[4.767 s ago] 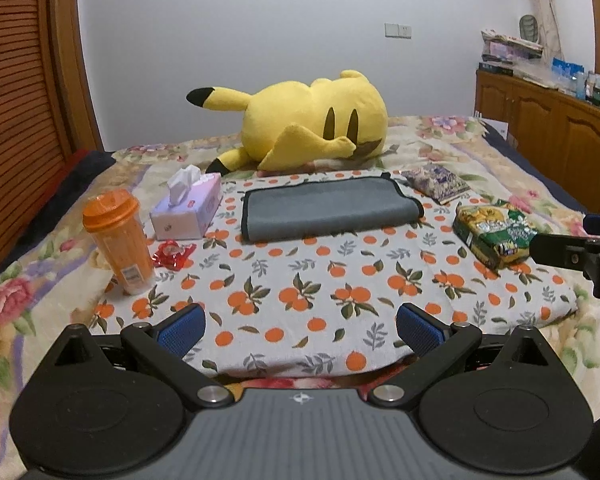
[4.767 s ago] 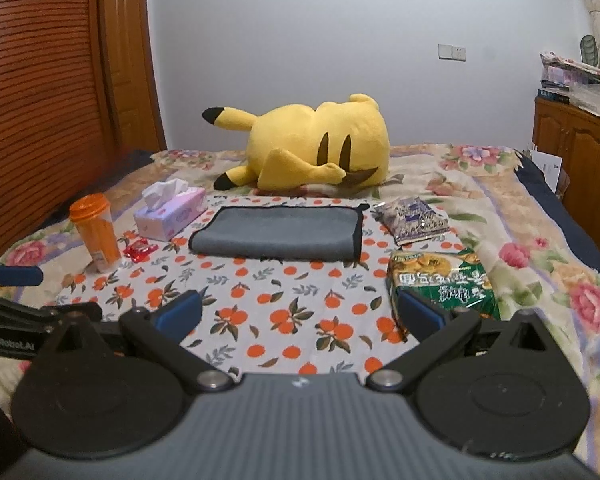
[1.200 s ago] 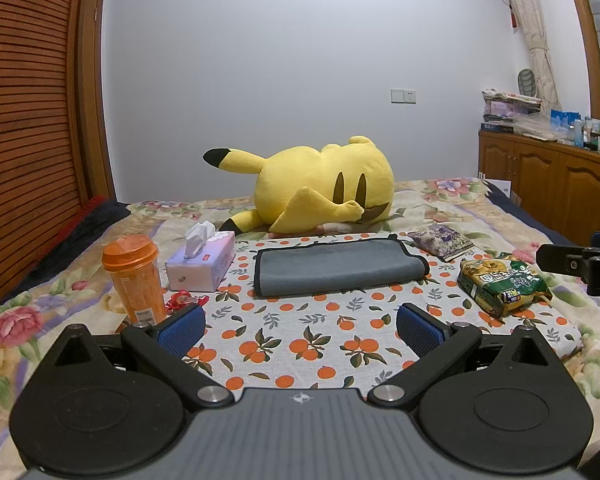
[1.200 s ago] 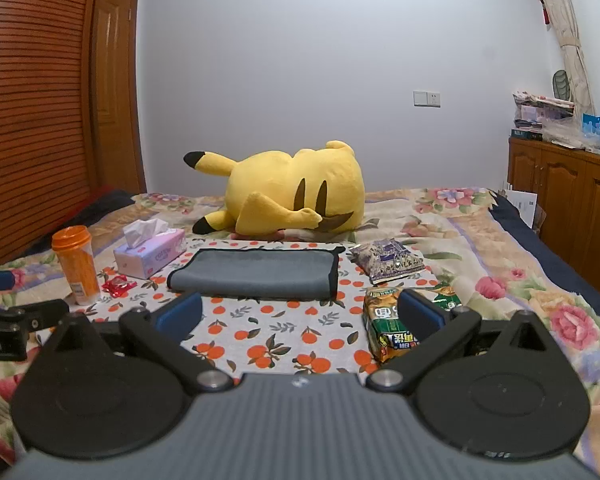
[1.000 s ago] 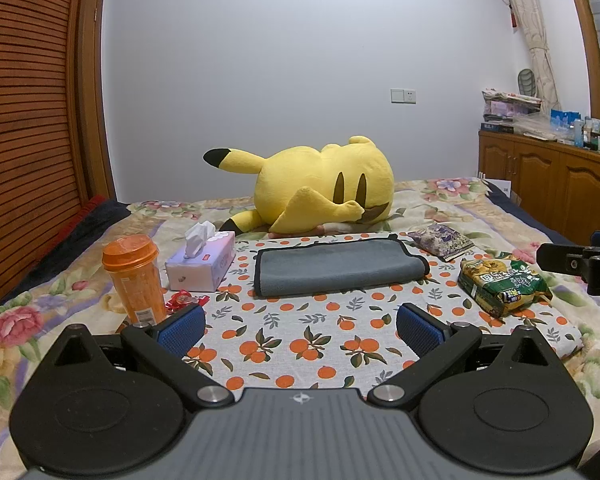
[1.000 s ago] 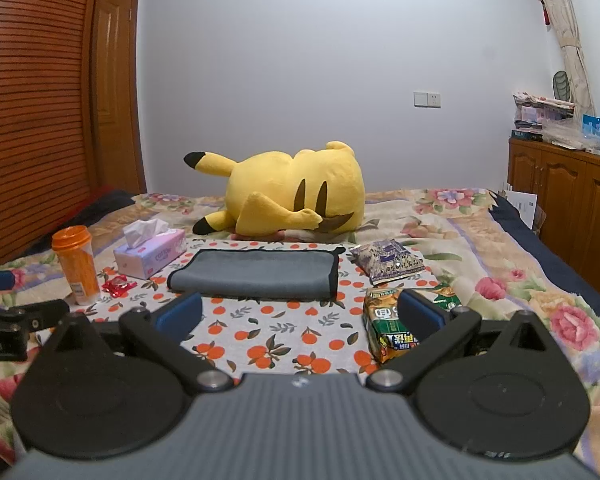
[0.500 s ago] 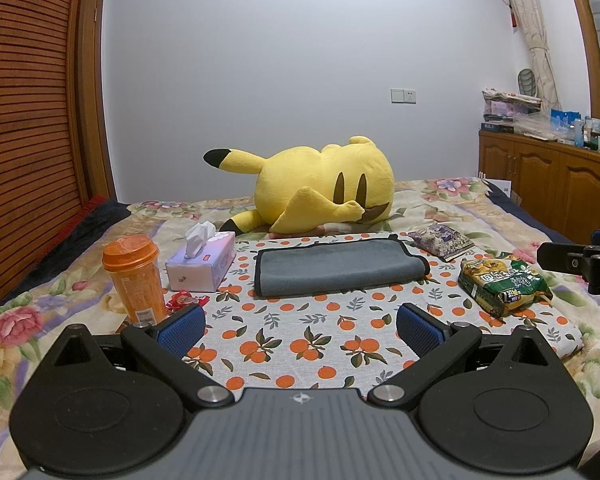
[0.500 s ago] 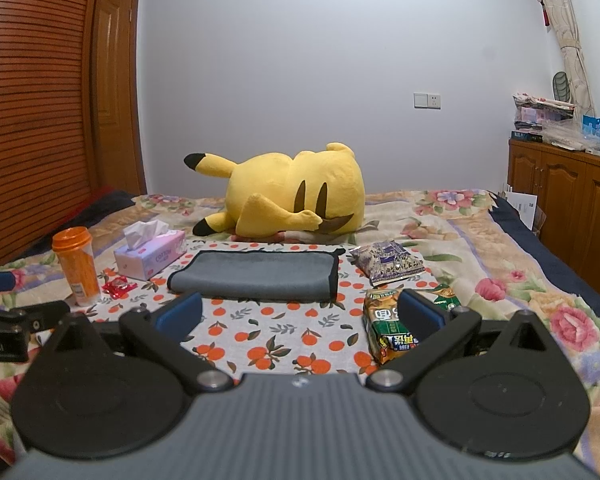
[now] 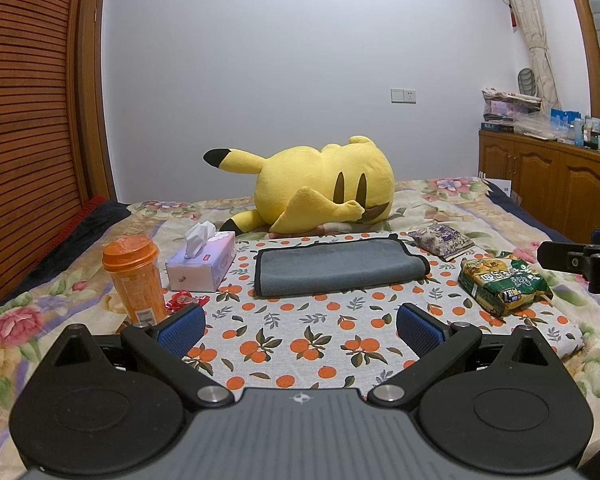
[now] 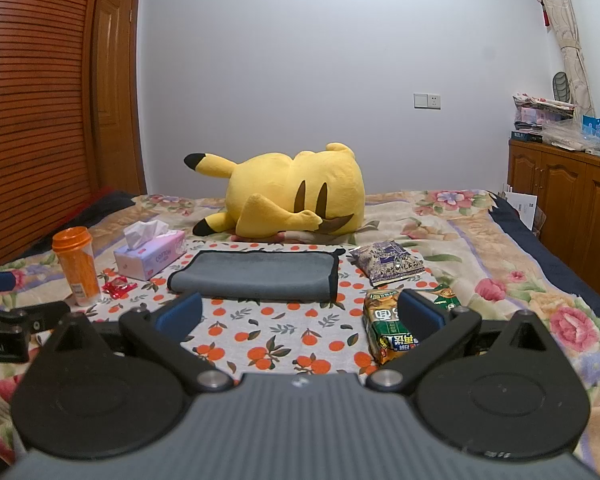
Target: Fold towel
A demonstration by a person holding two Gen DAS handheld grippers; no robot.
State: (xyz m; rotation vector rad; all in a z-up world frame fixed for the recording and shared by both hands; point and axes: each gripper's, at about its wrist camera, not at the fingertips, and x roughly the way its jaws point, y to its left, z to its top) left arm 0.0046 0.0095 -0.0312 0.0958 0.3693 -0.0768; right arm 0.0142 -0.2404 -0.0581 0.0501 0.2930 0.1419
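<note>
A grey towel with black trim [image 9: 338, 265] lies folded into a flat rectangle on the orange-print cloth [image 9: 300, 340] spread on the bed. It also shows in the right wrist view [image 10: 256, 275]. My left gripper [image 9: 300, 326] is open and empty, held back from the towel near the cloth's front edge. My right gripper [image 10: 300, 314] is open and empty, also short of the towel. Each gripper shows at the edge of the other's view.
A yellow plush toy [image 9: 324, 188] lies behind the towel. A tissue box [image 9: 202, 262], an orange cup [image 9: 136, 276] and a red wrapper [image 9: 184, 300] are left of it. A green snack bag [image 9: 502, 282] and a purple packet [image 9: 442, 240] are right. Wooden cabinets [image 9: 548, 188] stand at far right.
Since 4.8 s ago both grippers have drawn back and tilted up to a level view. Over the last second nothing has visibly moved.
</note>
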